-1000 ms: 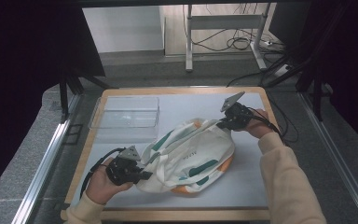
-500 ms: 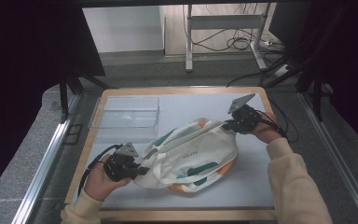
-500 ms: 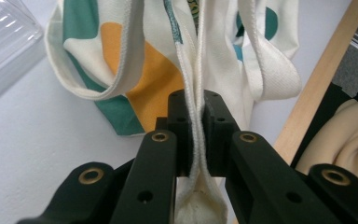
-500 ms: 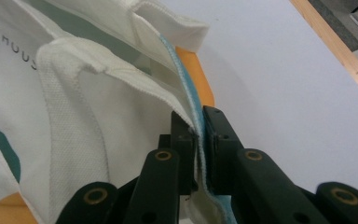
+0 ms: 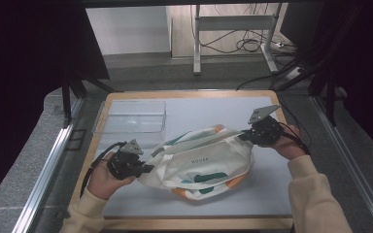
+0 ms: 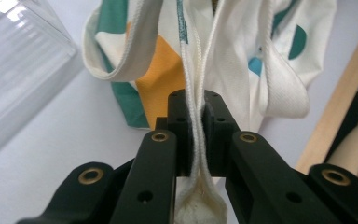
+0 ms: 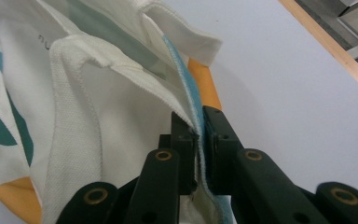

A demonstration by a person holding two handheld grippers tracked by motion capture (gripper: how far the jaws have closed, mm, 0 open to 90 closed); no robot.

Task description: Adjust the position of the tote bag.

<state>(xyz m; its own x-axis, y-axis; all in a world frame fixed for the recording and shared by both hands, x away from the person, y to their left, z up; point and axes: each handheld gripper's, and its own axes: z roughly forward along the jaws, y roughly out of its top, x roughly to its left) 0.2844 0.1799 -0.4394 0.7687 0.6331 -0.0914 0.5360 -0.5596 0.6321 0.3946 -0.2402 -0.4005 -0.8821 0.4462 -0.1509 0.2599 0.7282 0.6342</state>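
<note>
A cream canvas bag (image 5: pixel 201 162) with teal and orange patches and webbing handles hangs stretched between my two grippers over the pale mat (image 5: pixel 272 179). At the bag's left end my left gripper (image 5: pixel 148 168) is shut on a fold of its rim, and in the left gripper view the doubled cream edge (image 6: pixel 196 121) runs pinched between the pads. My right gripper (image 5: pixel 244 136) is shut on the bag's right corner; the right gripper view shows the teal-lined edge (image 7: pixel 196 140) clamped between the jaws. A handle loop (image 6: pixel 284 88) droops beside the left grip.
A clear plastic box (image 5: pixel 132 116) sits on the mat at the back left, close to the left hand. The wooden table frame (image 5: pixel 189 93) borders the mat. Metal rails (image 5: pixel 48 170) run along both sides; a desk leg and cables (image 5: pixel 252 46) lie beyond on the floor.
My right gripper has drawn the bag's right end outward to the right and slightly up, pulling the bag wider and tauter. The left gripper has stayed put with its grip.
</note>
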